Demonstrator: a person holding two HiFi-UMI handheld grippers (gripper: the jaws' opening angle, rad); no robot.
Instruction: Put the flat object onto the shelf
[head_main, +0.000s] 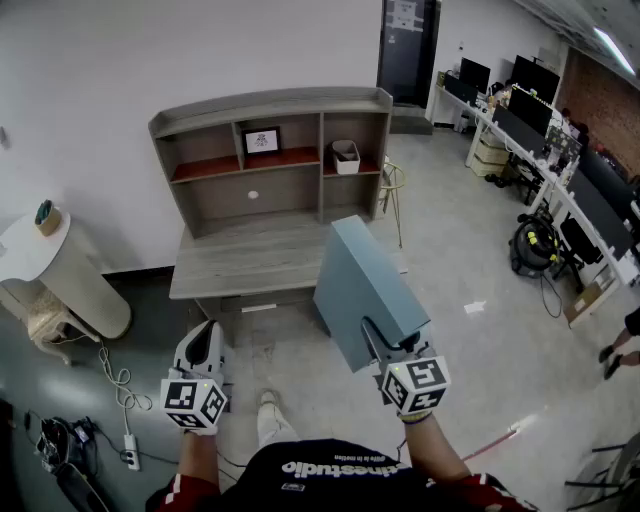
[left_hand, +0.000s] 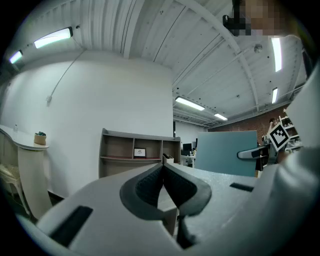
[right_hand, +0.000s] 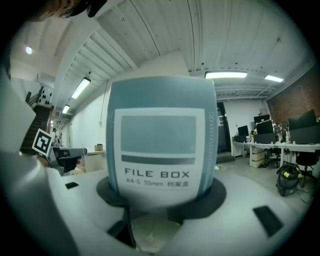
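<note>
- The right gripper (head_main: 388, 348), at 5 o'clock in the head view, pinches the file box (head_main: 365, 290), with its pads pressed on both sides of the labelled spine.
- The box stands on edge in the air, reaching from the gripper toward 11 o'clock, well apart from the shelf (head_main: 270, 105).
- The left gripper (head_main: 206, 330), at 7 o'clock, has its jaws pressed together with nothing between them.
- The shelf stands at 12 o'clock against the white wall, with a frame (head_main: 262, 140) in its middle compartment and a basket (head_main: 346, 157) in the right one.
- A round table (head_main: 30, 250) stands at 9 o'clock.
</note>
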